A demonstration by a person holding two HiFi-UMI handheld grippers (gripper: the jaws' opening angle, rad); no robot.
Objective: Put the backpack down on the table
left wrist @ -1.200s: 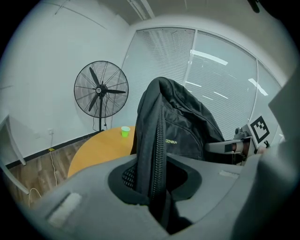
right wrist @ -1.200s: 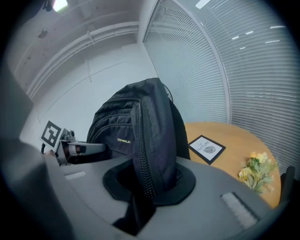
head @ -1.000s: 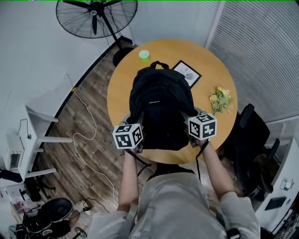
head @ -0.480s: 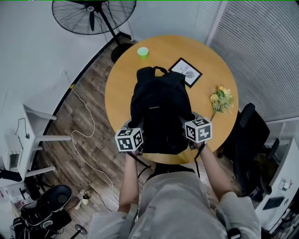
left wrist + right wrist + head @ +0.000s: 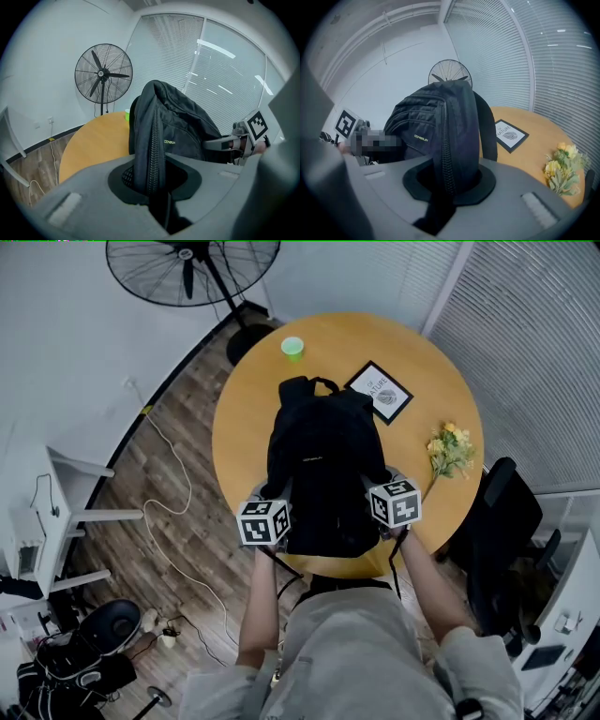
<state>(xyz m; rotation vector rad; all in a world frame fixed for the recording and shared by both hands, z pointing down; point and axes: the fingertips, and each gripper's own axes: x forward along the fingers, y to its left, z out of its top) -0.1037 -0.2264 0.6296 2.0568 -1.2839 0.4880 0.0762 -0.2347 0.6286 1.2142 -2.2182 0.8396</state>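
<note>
So, my left gripper (image 5: 275, 491) and right gripper (image 5: 377, 486) have jaws clenched on opposite zippered sides of the backpack (image 5: 323, 465) (balanced, upright) over the tabletop (image 5: 242, 427).

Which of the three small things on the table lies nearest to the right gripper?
The yellow flowers, at the right edge of the table, beside the right gripper. The framed picture lies farther back; the green cup stands at the far edge.
</note>
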